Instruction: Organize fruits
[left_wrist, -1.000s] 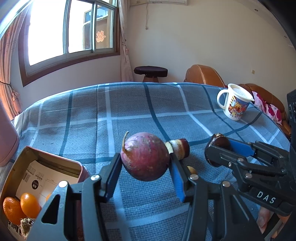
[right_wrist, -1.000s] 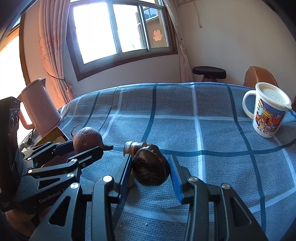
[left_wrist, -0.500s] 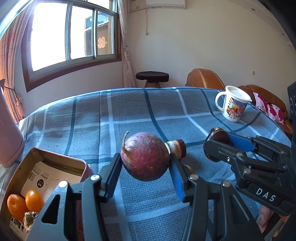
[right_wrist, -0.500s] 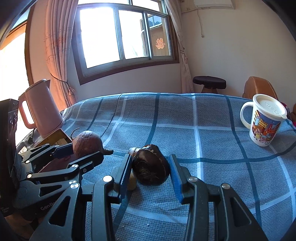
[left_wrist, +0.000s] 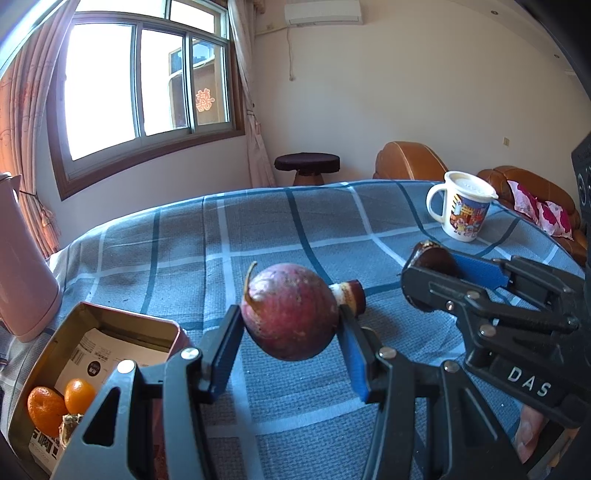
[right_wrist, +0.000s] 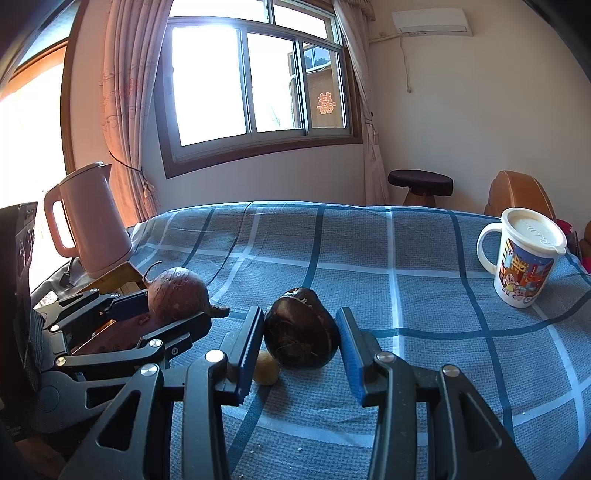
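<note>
Left tool (left_wrist: 290, 325) clamps the red fruit (left_wrist: 290, 312); right tool (right_wrist: 299, 338) grips the dark fruit (right_wrist: 301, 334). Carry level to the tin (left_wrist: 66, 332) beside the kettle (left_wrist: 22, 266).

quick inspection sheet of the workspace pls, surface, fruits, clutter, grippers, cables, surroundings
surface: blue checked tablecloth, flat.
job's things: round red-purple fruit and dark brown fruit, both held; two oranges in open metal tin; small tan fruit and brown stubby piece on cloth.
clutter: lidded cartoon mug, pink kettle.
grippers: left gripper shut on red-purple fruit; right gripper shut on dark fruit.
cables: nothing seen.
surroundings: window, stool, sofa.
</note>
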